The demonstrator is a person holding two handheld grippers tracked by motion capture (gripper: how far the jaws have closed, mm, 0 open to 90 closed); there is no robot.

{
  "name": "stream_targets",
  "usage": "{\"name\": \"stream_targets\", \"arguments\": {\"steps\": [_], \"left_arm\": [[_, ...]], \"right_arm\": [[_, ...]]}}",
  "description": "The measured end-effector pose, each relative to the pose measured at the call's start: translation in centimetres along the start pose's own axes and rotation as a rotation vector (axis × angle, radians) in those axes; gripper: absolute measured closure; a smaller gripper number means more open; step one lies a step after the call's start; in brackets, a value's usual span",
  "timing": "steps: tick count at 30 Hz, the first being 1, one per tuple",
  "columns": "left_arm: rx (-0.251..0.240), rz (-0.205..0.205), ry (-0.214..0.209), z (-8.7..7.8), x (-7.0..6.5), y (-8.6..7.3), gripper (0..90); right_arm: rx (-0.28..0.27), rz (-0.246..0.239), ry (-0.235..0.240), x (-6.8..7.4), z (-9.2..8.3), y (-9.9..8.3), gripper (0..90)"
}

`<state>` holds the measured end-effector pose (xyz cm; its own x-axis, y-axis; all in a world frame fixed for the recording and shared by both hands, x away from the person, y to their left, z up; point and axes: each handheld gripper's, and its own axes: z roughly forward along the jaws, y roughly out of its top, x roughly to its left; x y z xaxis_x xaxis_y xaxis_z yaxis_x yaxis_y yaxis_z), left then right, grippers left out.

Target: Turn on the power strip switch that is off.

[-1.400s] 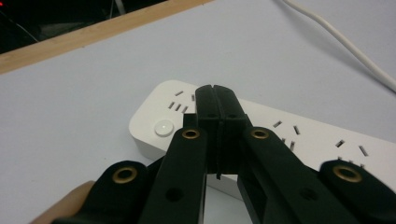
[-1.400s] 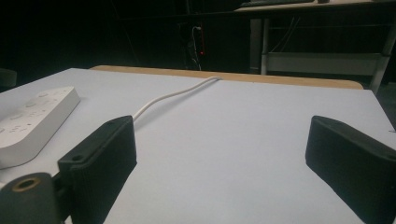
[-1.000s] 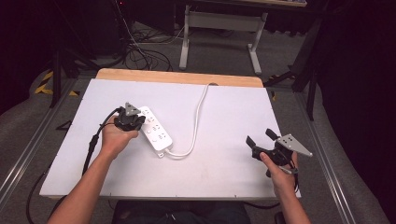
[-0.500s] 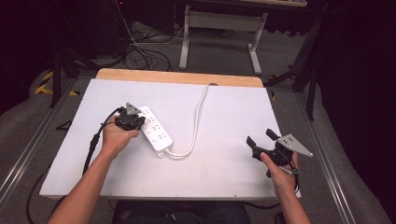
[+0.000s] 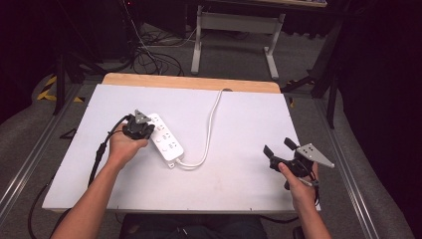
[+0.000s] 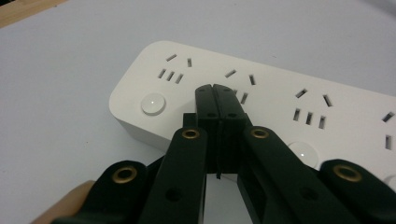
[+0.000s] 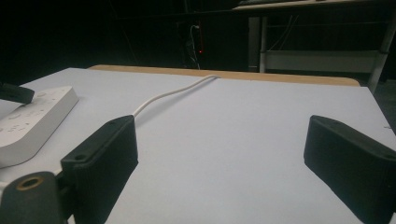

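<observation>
A white power strip [image 5: 166, 140] lies at an angle on the left half of the white table [image 5: 239, 184], and its white cord [image 5: 211, 124] curves off toward the far edge. My left gripper [image 5: 148, 130] is shut with nothing between its jaws. Its tips [image 6: 215, 89] rest on the strip's top face [image 6: 280, 93], between sockets and close to a round button [image 6: 153, 103]. My right gripper [image 5: 278, 147] is held open above the table's front right, well away from the strip. Between its spread jaws [image 7: 222, 137] I see bare table, the cord [image 7: 173, 93] and the strip's end [image 7: 28, 121].
A wooden strip [image 5: 189, 82] runs along the table's far edge. Beyond it stand a white frame's legs [image 5: 234, 22] and dark cables on the floor [image 5: 149, 55]. The left gripper's black cable [image 5: 97, 154] trails toward the front left.
</observation>
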<state>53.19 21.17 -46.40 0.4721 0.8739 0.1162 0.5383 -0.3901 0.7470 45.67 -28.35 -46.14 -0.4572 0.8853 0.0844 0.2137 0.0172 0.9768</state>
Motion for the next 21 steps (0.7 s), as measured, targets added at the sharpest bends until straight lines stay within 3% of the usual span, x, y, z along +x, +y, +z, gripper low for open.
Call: {"name": "stream_targets", "arguments": {"steps": [10, 21], "left_arm": [[0.008, 0.002, 0.009, 0.10, -0.10, 0.03, 90.0], [0.008, -0.025, 0.002, 0.28, -0.11, 0.02, 90.0]], "right_arm": [[0.001, 0.002, 0.000, 0.03, -0.02, -0.01, 10.3], [-0.005, 0.006, -0.002, -0.03, -0.11, 0.00, 10.3]]}}
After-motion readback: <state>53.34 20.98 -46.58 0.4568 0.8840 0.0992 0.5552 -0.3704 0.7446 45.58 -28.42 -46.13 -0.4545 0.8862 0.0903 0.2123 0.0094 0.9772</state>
